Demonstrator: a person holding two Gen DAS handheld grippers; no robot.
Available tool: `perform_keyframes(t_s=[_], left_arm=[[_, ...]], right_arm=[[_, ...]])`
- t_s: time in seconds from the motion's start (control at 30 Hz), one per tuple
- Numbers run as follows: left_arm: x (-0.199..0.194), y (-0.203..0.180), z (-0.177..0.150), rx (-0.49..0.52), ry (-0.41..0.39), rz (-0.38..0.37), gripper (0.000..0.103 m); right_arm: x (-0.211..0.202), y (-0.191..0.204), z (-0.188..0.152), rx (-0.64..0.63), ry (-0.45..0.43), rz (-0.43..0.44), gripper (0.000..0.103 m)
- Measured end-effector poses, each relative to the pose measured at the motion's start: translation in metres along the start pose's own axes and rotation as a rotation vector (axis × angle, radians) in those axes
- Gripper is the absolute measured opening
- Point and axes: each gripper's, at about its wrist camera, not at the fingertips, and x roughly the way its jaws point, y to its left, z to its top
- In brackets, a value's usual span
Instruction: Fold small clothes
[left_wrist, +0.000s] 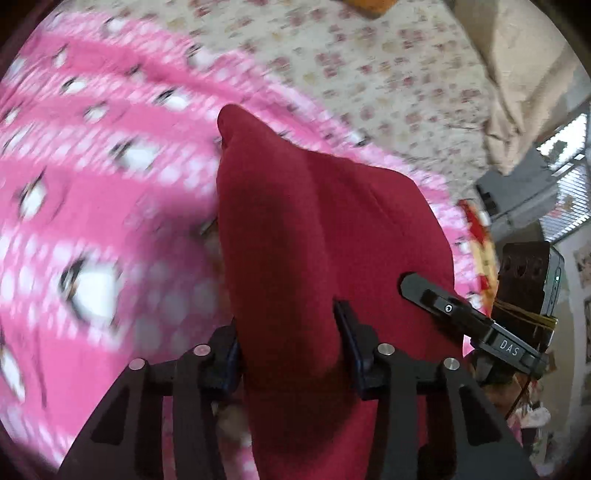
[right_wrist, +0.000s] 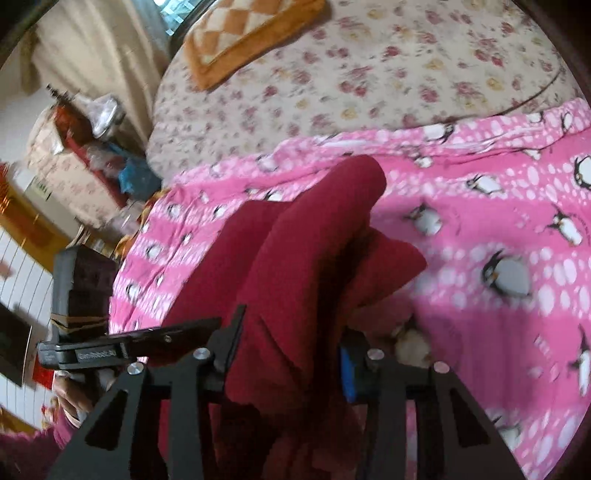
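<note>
A dark red garment hangs bunched in the air over a pink penguin-print sheet. My left gripper is shut on a thick fold of it. My right gripper is shut on another fold of the same red garment, which drapes over its fingers above the pink sheet. The right gripper also shows in the left wrist view, beside the cloth. The left gripper shows at the left edge of the right wrist view. The garment's lower part is hidden.
The pink sheet lies on a floral bedspread. An orange checked cushion lies at the far end. A cluttered box with bags stands off the bed's left side. A beige curtain and a window are at the right.
</note>
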Motion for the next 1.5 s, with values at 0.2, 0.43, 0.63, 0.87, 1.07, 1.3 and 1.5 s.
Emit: perform_keyframes(t_s=[0.2,0.43,0.63,0.87,1.07,1.3,1.5], left_arm=[[0.005,0.029,-0.014,-0.125,-0.023,0.021,0.050],[-0.019,0.016,-0.026,-0.052,-0.141,0.172,0.050],[-0.024,0.010,-0.038,-0.032,-0.184,0.220,0.050],[-0.024,0.005,-0.050,0.013,-0.208,0.237,0.050],[-0.031,0.000,-0.053,0.020,-0.224,0.257,0.050],[-0.022,-0.008,-0.064,0.085,-0.189,0.304,0.050],[-0.026,-0.013,-0.072,0.110,-0.204,0.331,0.050]], right_arm=[[0.005,-0.009,-0.034,0.079,0.036,-0.109,0.062],[-0.064,0.059,-0.056,-0.136,-0.034,-0.103,0.052],[-0.049,0.097,-0.080,-0.274,0.015,-0.081,0.039],[-0.020,0.030,-0.099,-0.062,0.086,-0.248,0.036],[-0.048,0.051,-0.094,-0.089,0.013,-0.229,0.038],[-0.044,0.085,-0.085,-0.199,-0.040,-0.278,0.055],[-0.012,0.054,-0.096,-0.131,0.043,-0.336,0.055]])
